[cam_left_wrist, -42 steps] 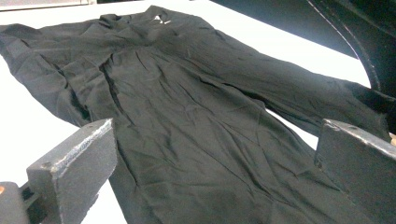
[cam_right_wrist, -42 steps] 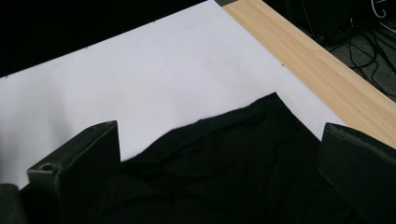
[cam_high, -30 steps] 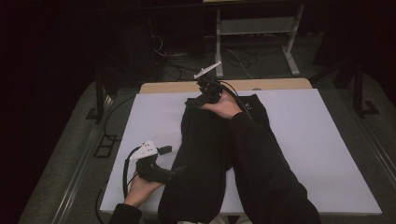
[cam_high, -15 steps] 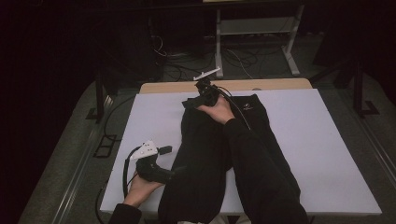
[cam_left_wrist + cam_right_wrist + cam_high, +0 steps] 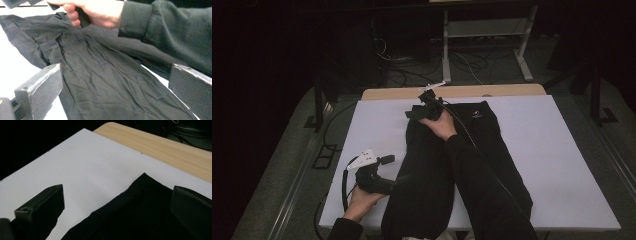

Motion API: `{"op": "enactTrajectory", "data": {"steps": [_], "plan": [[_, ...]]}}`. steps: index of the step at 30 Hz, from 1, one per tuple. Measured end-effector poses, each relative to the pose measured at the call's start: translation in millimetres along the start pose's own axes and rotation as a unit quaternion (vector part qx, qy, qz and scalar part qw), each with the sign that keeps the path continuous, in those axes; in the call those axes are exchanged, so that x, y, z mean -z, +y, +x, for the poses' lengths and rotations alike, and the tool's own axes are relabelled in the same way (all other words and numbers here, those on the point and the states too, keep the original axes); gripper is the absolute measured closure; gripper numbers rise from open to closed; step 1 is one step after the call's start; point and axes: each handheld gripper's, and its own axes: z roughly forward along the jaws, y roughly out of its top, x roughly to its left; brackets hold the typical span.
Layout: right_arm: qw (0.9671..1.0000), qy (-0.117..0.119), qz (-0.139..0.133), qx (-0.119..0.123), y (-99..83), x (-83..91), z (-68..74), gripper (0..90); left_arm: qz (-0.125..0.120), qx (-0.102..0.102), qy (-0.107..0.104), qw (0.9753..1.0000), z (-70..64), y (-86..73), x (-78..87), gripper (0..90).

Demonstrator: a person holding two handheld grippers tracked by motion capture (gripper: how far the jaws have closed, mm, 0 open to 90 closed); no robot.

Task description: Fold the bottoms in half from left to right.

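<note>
One pale logo [image 5: 475, 115] on black garment [image 5: 432, 165]

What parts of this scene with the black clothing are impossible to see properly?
- High view: the black garment is partly covered by the person's right sleeve; its near end leaves the bottom edge.
- High view: the small logo is too small to read.
- Left gripper view: the right gripper is hidden inside the hand, cut off by the top edge.

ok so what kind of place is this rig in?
Probably a lab or recording studio, not a home: a white-covered table under an overhead camera, loose cables on the floor, a metal frame stand, dark surroundings. Black garment laid out.
</note>
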Motion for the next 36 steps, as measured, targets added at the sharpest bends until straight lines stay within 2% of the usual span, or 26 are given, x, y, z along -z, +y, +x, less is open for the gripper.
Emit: {"op": "enactTrajectory", "data": {"steps": [7,8,10,12,13,15,18,26,32,36], "plan": [[0.9999,-0.011,0.0,-0.01,-9.2,-13.0,6.1,0.0,0.001,0.002,-0.003,1.0,0.3,-0.1,-1.9,0.0],[0.9999,-0.012,0.0,-0.008,-10.3,-14.7,7.1,2.8,0.002,0.001,-0.003,1.0,0.3,-0.1,-2.1,0.0],[0.9999,-0.015,-0.002,-0.005,-12.0,-17.6,9.6,14.9,0.003,0.0,-0.003,1.0,0.3,-0.1,-2.3,0.0],[0.9998,-0.019,-0.002,-0.007,-13.6,-20.6,11.0,11.6,0.002,0.0,-0.003,1.0,0.4,0.0,-2.2,0.0],[0.9999,-0.014,-0.001,-0.009,-14.4,-22.0,11.5,12.9,0.002,0.001,-0.002,1.0,0.4,0.0,-2.2,0.0],[0.9998,-0.019,0.002,-0.005,-15.9,-24.1,12.2,13.5,0.001,0.001,-0.003,1.0,0.5,0.0,-2.1,0.0],[0.9991,-0.04,0.012,0.008,-17.2,-27.5,14.7,14.2,0.001,0.001,-0.003,1.0,0.6,-0.1,-2.4,0.0],[0.9983,-0.048,0.031,-0.001,-20.5,-34.1,16.6,19.4,0.003,0.0,-0.004,1.0,0.4,-0.1,-3.0,0.0],[0.9981,-0.05,0.031,-0.017,-21.7,-37.1,14.6,29.2,0.002,0.0,-0.004,1.0,0.5,-0.1,-3.0,0.0],[0.9979,-0.052,0.034,-0.015,-22.3,-38.1,15.2,37.2,0.003,0.0,-0.004,1.0,0.6,-0.1,-3.1,0.0]]}}
